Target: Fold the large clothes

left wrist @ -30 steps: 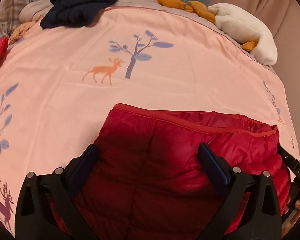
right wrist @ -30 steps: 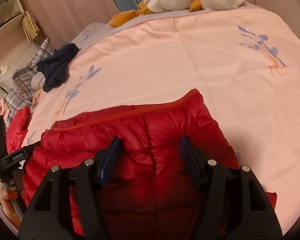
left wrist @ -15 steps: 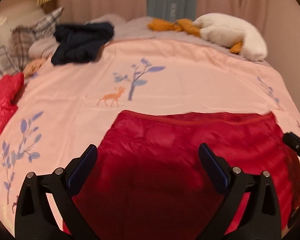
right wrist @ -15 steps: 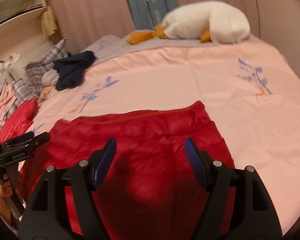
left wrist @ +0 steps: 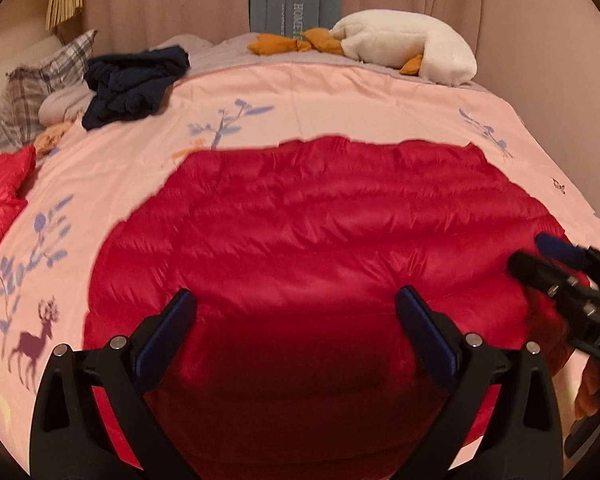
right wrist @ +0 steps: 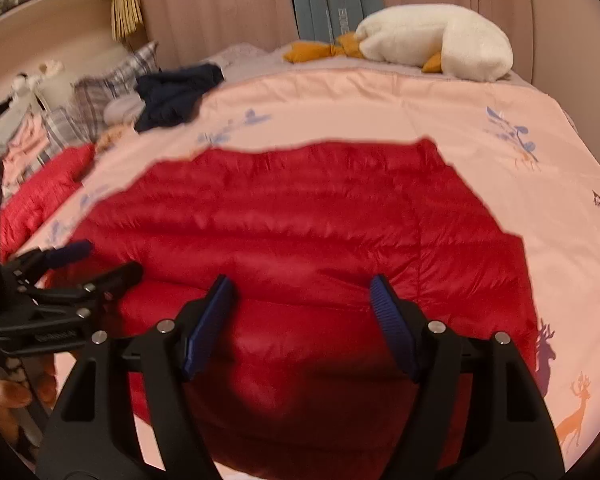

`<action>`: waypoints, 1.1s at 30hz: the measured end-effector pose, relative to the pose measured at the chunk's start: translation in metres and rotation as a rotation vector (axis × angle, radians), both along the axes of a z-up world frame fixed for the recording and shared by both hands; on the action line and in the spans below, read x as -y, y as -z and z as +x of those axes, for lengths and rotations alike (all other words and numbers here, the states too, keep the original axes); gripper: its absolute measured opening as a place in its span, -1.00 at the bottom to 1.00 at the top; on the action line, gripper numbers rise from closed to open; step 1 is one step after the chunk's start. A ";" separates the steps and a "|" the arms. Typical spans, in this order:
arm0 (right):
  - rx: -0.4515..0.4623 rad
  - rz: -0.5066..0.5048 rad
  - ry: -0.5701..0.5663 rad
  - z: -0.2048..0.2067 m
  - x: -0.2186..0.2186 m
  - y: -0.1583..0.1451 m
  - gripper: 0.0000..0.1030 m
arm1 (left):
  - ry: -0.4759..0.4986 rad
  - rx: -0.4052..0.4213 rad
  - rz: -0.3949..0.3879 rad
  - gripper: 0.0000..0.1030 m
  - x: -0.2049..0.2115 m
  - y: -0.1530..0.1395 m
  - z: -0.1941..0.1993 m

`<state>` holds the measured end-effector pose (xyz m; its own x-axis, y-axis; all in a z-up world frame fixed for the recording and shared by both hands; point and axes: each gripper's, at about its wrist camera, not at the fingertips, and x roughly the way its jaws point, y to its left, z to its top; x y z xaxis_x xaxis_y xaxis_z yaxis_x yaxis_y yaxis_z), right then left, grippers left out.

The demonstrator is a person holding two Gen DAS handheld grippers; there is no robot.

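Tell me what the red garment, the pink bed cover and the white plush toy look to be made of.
Red garment: likely thin synthetic shell with padding; slight sheen, puffy quilted rows.
Pink bed cover: smooth matte woven fabric, maybe cotton; flat, printed deer and trees.
White plush toy: fuzzy fleece-like pile, soft matte surface.

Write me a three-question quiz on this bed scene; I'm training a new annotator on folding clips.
1. True or false: the red puffer garment lies spread on the pink bedspread.
2. Which item lies nearest the white plush toy? A) the dark navy clothes B) the orange cloth C) the plaid pillow
3. Fill in: the left gripper and the right gripper both have their jaws ____.

Key
1. True.
2. B; the orange cloth sits right beside the toy at the far edge.
3. Open; no fabric is pinched between either pair of pads.
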<state>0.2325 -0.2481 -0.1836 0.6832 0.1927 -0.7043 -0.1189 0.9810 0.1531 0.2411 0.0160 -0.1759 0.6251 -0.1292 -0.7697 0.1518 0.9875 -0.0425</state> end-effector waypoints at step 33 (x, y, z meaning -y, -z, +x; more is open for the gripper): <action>-0.043 0.041 0.113 -0.044 0.056 0.019 0.43 | -0.140 -0.090 -0.081 0.96 -0.082 0.019 -0.025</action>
<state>0.1884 -0.3039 -0.2024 0.6716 0.1453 -0.7265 -0.0008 0.9807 0.1954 0.2159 0.0979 -0.1949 0.5702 -0.1101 -0.8141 0.0054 0.9915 -0.1303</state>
